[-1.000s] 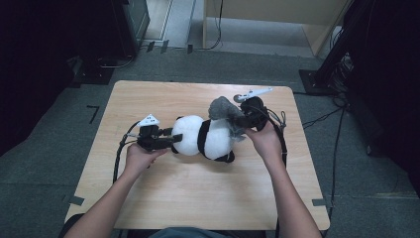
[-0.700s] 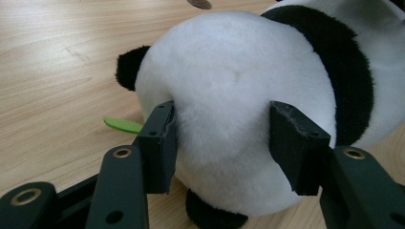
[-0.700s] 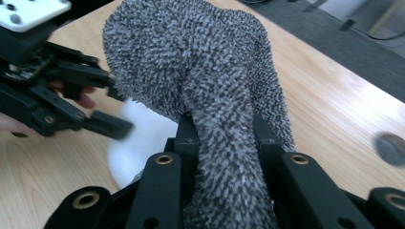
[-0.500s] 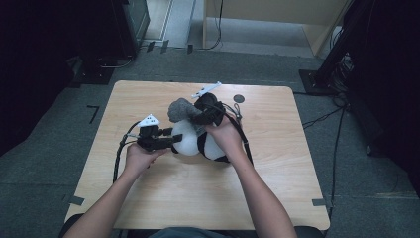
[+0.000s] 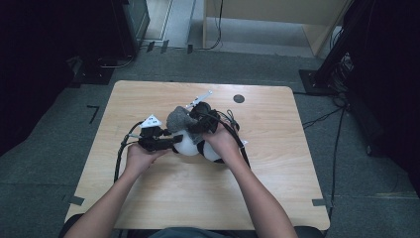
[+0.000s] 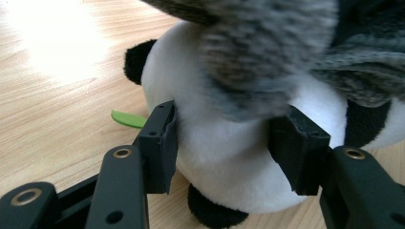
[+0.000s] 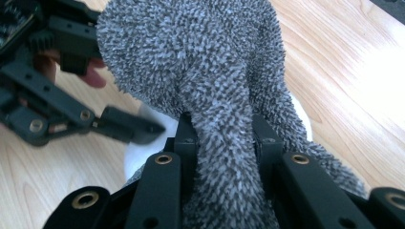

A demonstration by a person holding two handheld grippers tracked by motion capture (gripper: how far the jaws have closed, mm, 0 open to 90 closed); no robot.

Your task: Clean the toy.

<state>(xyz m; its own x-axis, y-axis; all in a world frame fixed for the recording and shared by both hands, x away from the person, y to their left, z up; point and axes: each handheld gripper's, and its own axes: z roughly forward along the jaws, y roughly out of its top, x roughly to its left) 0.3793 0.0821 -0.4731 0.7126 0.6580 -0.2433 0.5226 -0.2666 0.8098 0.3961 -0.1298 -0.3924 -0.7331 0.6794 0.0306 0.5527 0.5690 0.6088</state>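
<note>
A black-and-white plush panda [image 5: 188,146] lies on the wooden table [image 5: 277,178]. My left gripper [image 5: 174,142] comes in from the left and is shut on its white rounded end [image 6: 224,162], one pad [image 6: 160,138] pressed into each side. A grey fuzzy cloth piece [image 5: 179,119] hangs over that same end, and my right gripper [image 5: 192,121] holds it from the right. In the right gripper view the jaws [image 7: 224,131] pinch a narrow fold of the grey cloth [image 7: 200,62], with the left gripper [image 7: 71,114] just beyond. The cloth [image 6: 267,52] droops onto the panda in the left gripper view.
A small green leaf-shaped piece [image 6: 126,119] lies on the table beside the panda. A dark round spot [image 5: 238,98] marks the far part of the tabletop. Cables [image 5: 119,156] trail from both grippers. Dark stands and a wooden cabinet [image 5: 277,25] sit on the floor beyond.
My right gripper has carried the grey cloth leftward and a little down, from the panda's right end to over the end gripped by the left. The left gripper and panda stayed put.
</note>
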